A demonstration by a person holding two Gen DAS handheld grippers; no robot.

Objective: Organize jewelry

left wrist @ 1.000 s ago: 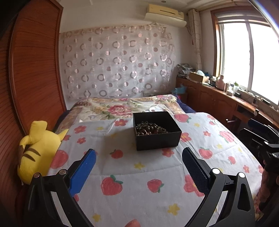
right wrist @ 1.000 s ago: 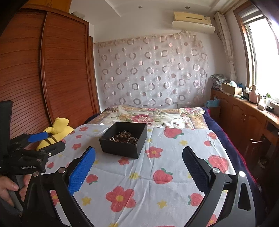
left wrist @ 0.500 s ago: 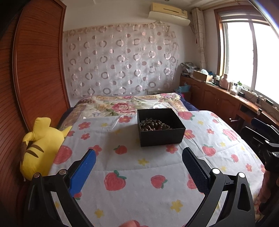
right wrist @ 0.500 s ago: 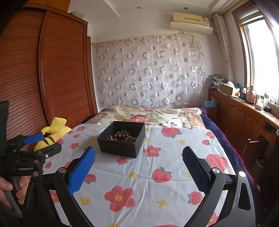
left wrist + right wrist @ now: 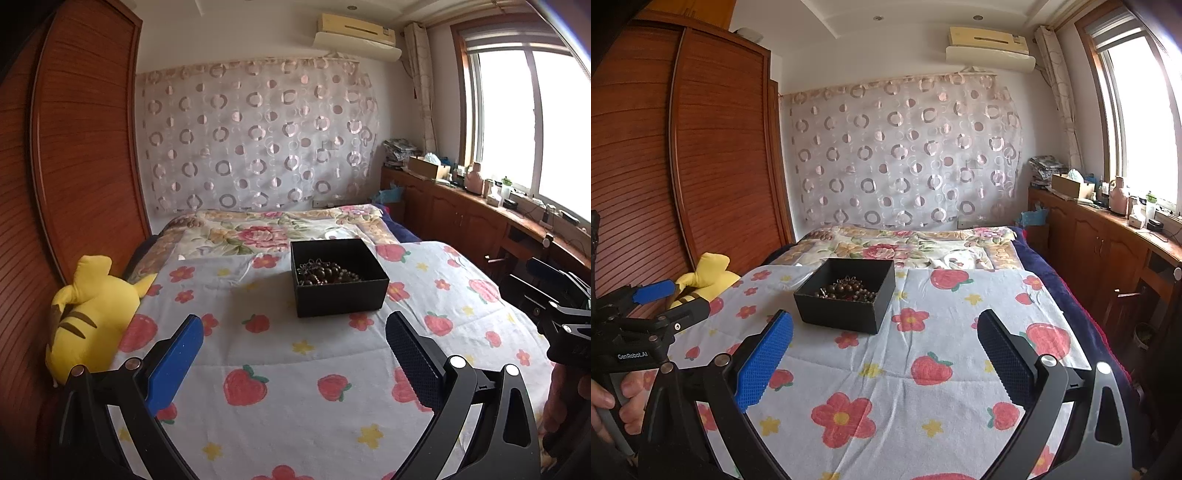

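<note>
Where "GenRobot.AI" marks the left gripper (image 5: 666, 301), both grippers' jaws wide apart, empty, short of the jewelry box (image 5: 339, 277).

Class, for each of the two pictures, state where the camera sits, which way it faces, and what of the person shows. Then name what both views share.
Left wrist: on the left gripper, facing along the bed to the open black square box; right gripper at right edge.
Right wrist: on the right gripper, facing the box; left gripper and hand at left.
Shared: box, brown bead jewelry, yellow plush toy.
</note>
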